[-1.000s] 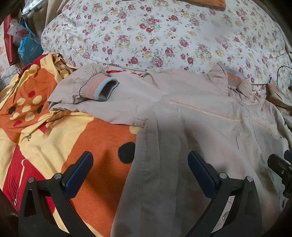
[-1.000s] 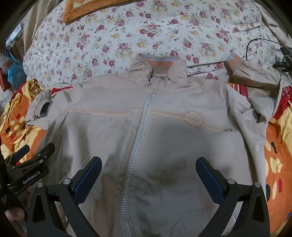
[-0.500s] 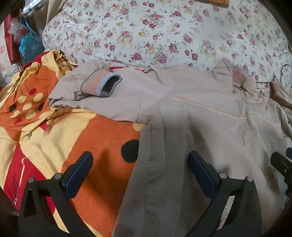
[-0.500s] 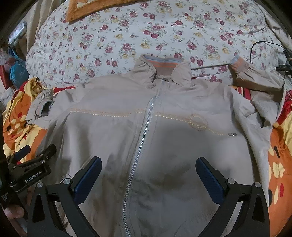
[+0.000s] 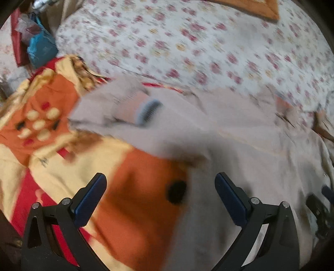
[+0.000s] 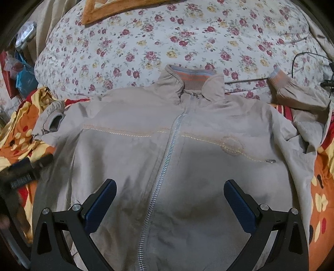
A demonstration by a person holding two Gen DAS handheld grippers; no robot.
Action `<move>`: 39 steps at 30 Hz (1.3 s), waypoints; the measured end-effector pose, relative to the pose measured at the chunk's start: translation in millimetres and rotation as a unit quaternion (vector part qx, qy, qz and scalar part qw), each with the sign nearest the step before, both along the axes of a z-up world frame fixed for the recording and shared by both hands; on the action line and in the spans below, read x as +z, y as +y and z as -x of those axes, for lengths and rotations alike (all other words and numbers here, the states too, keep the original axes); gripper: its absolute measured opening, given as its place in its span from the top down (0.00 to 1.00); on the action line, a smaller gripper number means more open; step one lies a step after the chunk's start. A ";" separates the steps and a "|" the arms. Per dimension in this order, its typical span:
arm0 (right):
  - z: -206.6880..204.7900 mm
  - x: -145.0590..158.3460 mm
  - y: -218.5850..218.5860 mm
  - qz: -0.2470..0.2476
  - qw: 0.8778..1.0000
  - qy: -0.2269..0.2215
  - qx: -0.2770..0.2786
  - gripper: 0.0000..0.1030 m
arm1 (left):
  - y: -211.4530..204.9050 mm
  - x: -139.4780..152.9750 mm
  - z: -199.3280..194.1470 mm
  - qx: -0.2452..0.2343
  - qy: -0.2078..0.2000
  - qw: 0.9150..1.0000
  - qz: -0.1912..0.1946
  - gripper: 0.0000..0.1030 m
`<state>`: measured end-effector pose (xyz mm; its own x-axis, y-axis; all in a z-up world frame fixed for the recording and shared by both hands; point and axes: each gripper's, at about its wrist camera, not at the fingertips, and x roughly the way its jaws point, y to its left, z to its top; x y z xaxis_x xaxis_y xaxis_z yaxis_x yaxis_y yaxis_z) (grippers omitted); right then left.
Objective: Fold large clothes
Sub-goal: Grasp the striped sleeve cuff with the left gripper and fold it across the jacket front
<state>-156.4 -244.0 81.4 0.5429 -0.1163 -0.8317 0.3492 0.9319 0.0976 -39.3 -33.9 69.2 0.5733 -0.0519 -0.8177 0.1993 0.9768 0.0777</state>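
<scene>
A beige zip-up jacket [image 6: 187, 146] lies face up and zipped on the bed, collar [image 6: 191, 78] away from me. Its left sleeve cuff [image 6: 53, 118] is bent in beside the shoulder; the right sleeve cuff [image 6: 279, 81] lies up by the collar. My right gripper [image 6: 170, 205] is open and empty above the lower front, over the zipper. My left gripper [image 5: 160, 198] is open and empty above the jacket's left side edge [image 5: 208, 208], with the left cuff [image 5: 142, 108] ahead of it. The left wrist view is blurred. The left gripper also shows in the right wrist view [image 6: 25, 173].
An orange, yellow and red blanket [image 5: 125, 198] lies under the jacket. A floral duvet [image 6: 167, 37] covers the far bed. An orange cushion [image 6: 117, 8] lies on it. A black cable [image 6: 300, 60] runs at the right. Bags [image 5: 39, 45] sit at the far left.
My left gripper has swung left and forward, so the jacket's edge and cuff shifted right and down in its view. My right gripper has drawn back slightly. Both stay open.
</scene>
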 end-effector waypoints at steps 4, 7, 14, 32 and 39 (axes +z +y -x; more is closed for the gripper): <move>1.4 -0.3 -4.2 -0.017 1.000 0.000 -0.005 0.00 | 13.3 9.7 -37.1 0.022 -0.028 0.999 -0.021 0.00; 1.2 -0.1 -3.8 -0.025 1.000 -0.003 -0.004 0.00 | 13.7 0.6 -70.8 0.020 -0.021 0.998 -0.047 0.00; -4.2 -8.1 -2.9 -0.034 0.999 0.009 0.003 0.00 | 9.0 -41.0 -113.2 0.008 0.020 0.997 -0.077 0.46; 24.0 27.7 -59.6 -0.034 0.994 -0.048 -0.097 0.00 | -134.3 117.7 0.7 -0.200 0.041 0.961 0.186 0.79; 52.4 27.0 -109.8 -0.034 0.983 -0.057 -0.173 0.00 | -212.4 88.5 26.9 -0.260 0.123 0.926 0.242 0.51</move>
<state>-208.8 -353.9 108.4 0.5702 -0.2560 -0.7806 0.6272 0.7494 0.2124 -66.2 -246.3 157.7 0.1669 -0.6646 -0.7284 0.6067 0.6516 -0.4554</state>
